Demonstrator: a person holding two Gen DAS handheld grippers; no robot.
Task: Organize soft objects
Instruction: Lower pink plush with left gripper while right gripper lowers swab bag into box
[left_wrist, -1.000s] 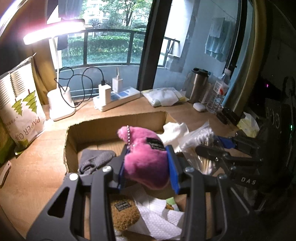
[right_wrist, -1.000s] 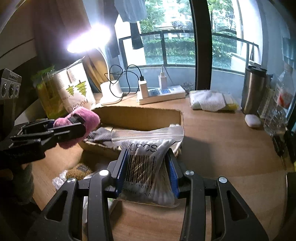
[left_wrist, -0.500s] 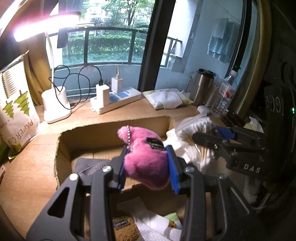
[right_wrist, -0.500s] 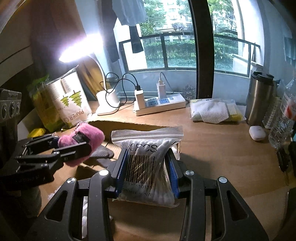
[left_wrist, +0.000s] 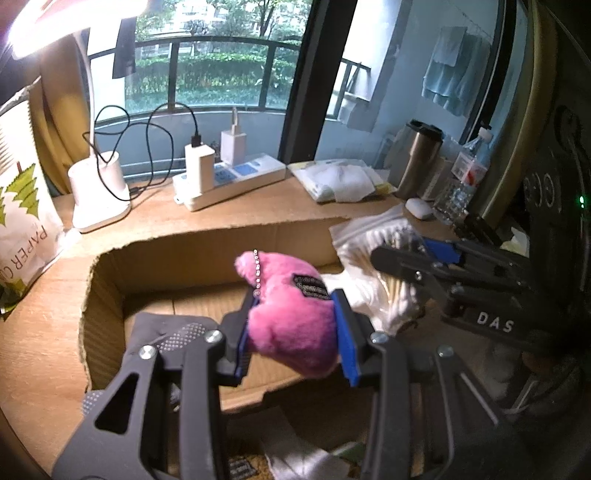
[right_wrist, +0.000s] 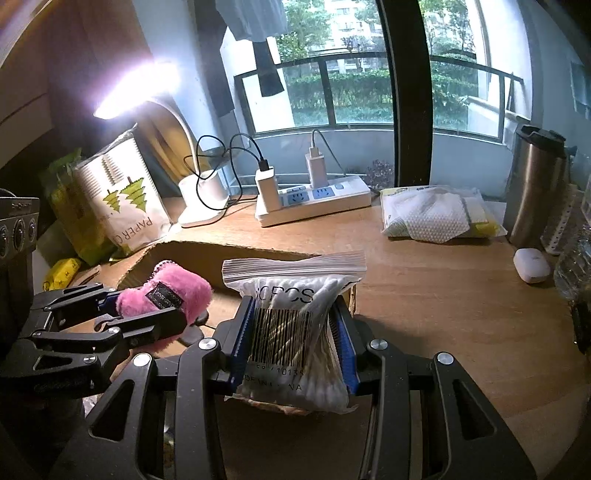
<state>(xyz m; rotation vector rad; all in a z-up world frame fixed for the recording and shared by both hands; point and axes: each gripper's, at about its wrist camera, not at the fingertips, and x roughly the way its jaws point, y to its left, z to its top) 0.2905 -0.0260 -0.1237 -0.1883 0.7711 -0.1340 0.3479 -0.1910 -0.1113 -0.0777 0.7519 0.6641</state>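
While left jaws clamp a pink plush (left_wrist: 291, 328), right jaws pinch a swab bag (right_wrist: 295, 332)

Both grippers have moved forward over the cardboard box (left_wrist: 110, 295). The left gripper (left_wrist: 293, 332), clamped on the pink plush (left_wrist: 291, 321), was above the box's near edge with a brown pad and white paper showing below it; it now hangs over the box floor, beside the grey cloth (left_wrist: 173, 328) inside. The right gripper (right_wrist: 293, 339), gripping the bag of cotton swabs (right_wrist: 291, 332), was short of the box's near right corner and now hangs over that corner, closer to the box's far wall.
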